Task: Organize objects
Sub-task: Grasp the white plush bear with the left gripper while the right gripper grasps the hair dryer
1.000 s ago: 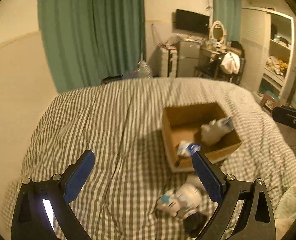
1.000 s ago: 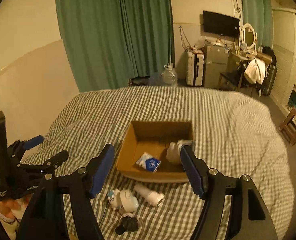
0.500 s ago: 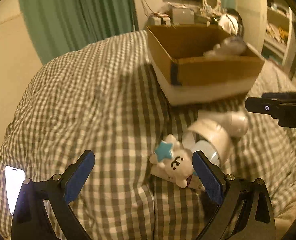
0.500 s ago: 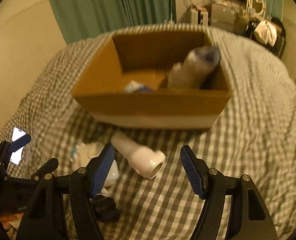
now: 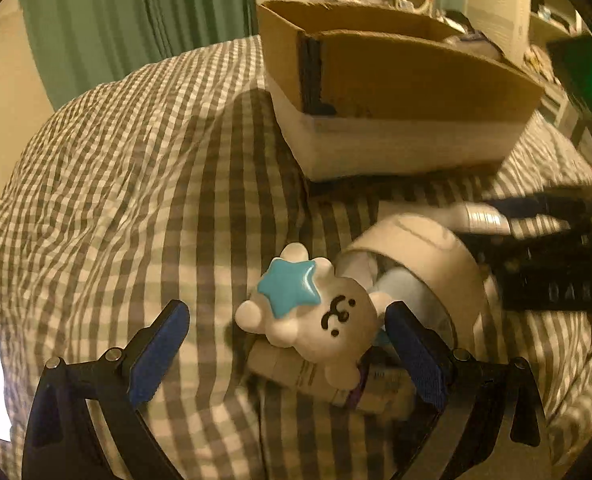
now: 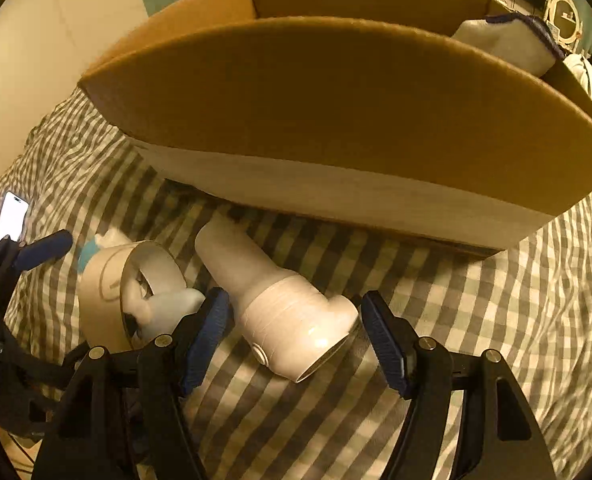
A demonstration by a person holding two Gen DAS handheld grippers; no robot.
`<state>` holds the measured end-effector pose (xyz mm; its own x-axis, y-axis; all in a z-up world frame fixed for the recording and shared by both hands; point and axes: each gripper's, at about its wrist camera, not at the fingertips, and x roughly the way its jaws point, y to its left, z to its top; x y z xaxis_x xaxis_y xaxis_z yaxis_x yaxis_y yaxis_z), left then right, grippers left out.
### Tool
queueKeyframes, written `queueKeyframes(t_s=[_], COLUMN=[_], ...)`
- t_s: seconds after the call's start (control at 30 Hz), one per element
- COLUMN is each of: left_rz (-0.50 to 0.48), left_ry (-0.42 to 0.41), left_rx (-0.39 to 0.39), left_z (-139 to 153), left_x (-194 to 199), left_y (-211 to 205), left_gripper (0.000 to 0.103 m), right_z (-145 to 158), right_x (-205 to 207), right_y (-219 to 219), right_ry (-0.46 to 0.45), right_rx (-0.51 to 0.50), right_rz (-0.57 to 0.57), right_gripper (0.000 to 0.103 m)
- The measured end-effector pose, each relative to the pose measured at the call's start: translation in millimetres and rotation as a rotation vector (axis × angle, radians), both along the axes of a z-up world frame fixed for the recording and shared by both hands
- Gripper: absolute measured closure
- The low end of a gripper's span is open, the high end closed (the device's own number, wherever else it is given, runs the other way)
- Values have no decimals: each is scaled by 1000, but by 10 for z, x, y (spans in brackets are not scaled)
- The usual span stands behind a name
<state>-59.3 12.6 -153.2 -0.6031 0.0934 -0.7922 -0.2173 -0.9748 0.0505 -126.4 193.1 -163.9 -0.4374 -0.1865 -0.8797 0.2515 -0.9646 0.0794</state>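
One cardboard box (image 6: 335,92) — white pouch (image 6: 503,42) inside | contents otherwise hidden

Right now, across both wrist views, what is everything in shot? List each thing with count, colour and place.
cardboard box: 1, brown with a pale lower band, on the bed behind the loose items
pale pack: 1, whitish with a dark edge, inside the box at its right end
hair dryer: 1, white, lying on the bed in front of the box
tape roll: 1, cream, standing on edge beside the figure
bear figure: 1, white with a blue star, on a small carton
phone: 1, screen lit, far left on the bed
bed cover: 1, grey-white check
curtain: green, behind the bed
left tongs: open around the bear figure
right tongs: open around the hair dryer
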Motion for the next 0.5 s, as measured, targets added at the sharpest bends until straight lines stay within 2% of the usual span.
queueKeyframes(t_s=[0.1,0.17,0.23,0.3,0.4,0.5], left_rz=[-1,1,-14,-15,-14,-5], left_ry=[13,13,8,-4,-35,-60], left_rx=[6,-7,0,-5,11,23], left_z=[-29,-56,-39,-33,-6,34], left_x=[-2,37,72,79,87,144], left_y=[32,76,107,121,56,-14], left_gripper=[3,6,26,26,34,34], right_z=[-22,-128,-213,-189,-101,-30], right_x=[44,76,130,173,218,306], right_y=[27,30,2,-2,87,169], right_ry=[-3,-46,-39,-19,-10,8], right_rx=[-6,1,51,45,-22,-27], right_rz=[0,8,9,7,-18,-55], right_gripper=[34,45,45,45,46,46])
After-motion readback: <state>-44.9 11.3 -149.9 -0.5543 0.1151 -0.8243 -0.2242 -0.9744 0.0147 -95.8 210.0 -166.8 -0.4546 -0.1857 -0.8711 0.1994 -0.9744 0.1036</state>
